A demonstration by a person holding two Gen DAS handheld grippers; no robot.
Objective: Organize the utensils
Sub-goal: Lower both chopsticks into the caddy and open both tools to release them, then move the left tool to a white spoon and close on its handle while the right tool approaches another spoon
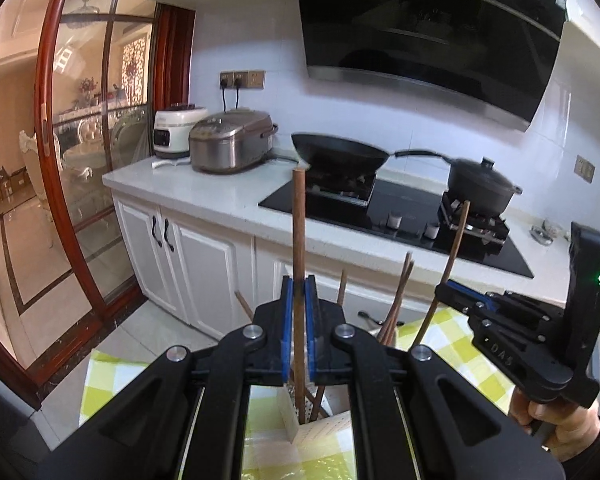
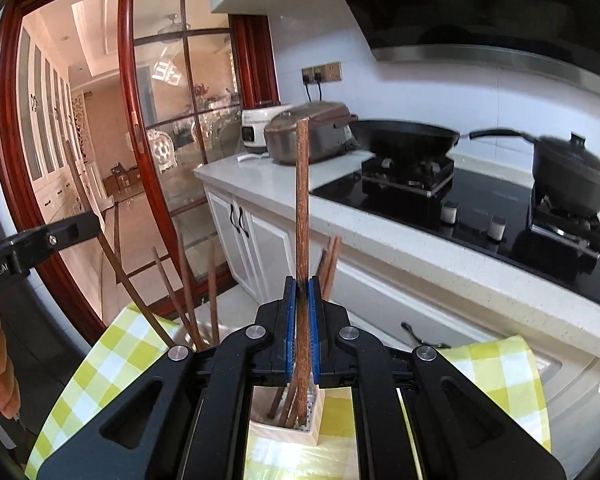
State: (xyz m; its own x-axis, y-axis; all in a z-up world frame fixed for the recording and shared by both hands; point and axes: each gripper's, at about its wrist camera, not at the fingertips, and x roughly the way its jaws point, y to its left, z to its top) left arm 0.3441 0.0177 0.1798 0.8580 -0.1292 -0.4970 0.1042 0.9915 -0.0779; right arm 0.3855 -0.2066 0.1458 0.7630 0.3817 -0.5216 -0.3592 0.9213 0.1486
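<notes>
My left gripper point(image 1: 299, 286) is shut on a brown wooden chopstick point(image 1: 299, 224) that stands upright, its lower end in a cream perforated utensil holder point(image 1: 320, 426) below. My right gripper point(image 2: 302, 288) is shut on another brown chopstick point(image 2: 302, 184), also upright, its lower end in the same holder point(image 2: 300, 430). Several more chopsticks point(image 2: 188, 292) lean in the holder. In the left wrist view the right gripper point(image 1: 454, 288) shows at the right, clamping its chopstick point(image 1: 456, 244). In the right wrist view the left gripper point(image 2: 96, 222) shows at the left edge with its chopstick point(image 2: 100, 240).
The holder stands on a yellow-green checked cloth point(image 2: 100, 364). Behind is a white counter point(image 1: 204, 188) with two rice cookers point(image 1: 232, 142), a gas hob with a wok point(image 1: 340, 152) and a lidded black pot point(image 1: 484, 184). A red-framed glass sliding door point(image 1: 80, 160) is at the left.
</notes>
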